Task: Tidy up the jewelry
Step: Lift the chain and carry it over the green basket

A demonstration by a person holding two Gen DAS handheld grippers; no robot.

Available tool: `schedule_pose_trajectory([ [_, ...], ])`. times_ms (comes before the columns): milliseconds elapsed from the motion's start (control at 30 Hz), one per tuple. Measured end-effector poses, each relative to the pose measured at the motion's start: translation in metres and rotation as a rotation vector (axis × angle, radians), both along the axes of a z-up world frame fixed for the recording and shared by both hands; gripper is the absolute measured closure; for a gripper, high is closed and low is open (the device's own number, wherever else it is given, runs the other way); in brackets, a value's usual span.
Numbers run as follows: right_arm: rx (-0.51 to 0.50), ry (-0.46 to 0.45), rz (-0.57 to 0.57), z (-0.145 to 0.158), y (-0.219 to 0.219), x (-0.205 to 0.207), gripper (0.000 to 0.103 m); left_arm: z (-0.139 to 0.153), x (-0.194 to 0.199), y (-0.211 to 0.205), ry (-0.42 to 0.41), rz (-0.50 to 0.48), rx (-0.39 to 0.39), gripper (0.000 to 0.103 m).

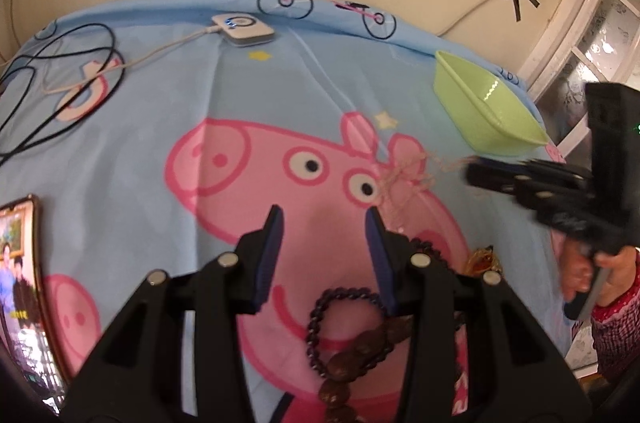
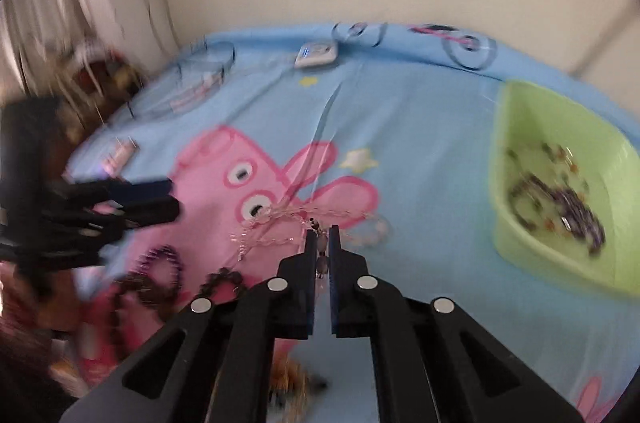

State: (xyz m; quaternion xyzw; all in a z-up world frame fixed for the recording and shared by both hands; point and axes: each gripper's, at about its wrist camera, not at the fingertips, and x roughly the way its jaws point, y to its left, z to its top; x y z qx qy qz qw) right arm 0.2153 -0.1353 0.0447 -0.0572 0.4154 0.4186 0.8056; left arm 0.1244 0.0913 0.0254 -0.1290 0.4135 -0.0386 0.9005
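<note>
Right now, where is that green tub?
The green tub sits on the blue sheet at the far right of the right wrist view, already holding jewelry.

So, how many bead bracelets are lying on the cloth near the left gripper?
2 clearly: a dark purple bracelet under the left gripper, and a brown bead bracelet overlapping it. More may be hidden behind the fingers.

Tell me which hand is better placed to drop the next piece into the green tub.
Right. The right gripper is shut on the pale beaded necklace, with the green tub close beside it. The left gripper hangs open, holding nothing.
</note>
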Motion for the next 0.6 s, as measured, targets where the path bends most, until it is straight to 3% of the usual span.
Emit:
schedule_pose_trajectory([
  [100, 0.043, -0.002, -0.050, 0.008, -0.036, -0.007, 0.103, 0.003, 0.004, -0.008, -0.002, -0.019, -0.001, 0.063],
  [200, 0.040, -0.009, -0.115, 0.007, -0.068, -0.010, 0.103, 0.005, 0.010, -0.021, -0.002, -0.050, 0.010, 0.051],
  [300, 0.018, 0.008, -0.171, -0.002, -0.092, -0.010, 0.103, 0.009, 0.016, -0.039, -0.007, -0.094, 0.039, 0.047],
  [400, 0.017, 0.013, -0.203, -0.008, -0.110, -0.011, 0.103, 0.010, 0.026, -0.060, -0.006, -0.149, 0.107, 0.036],
  [600, -0.015, 0.003, -0.185, -0.019, -0.116, -0.017, 0.103, -0.004, 0.043, -0.085, 0.045, -0.240, 0.319, 0.036],
])
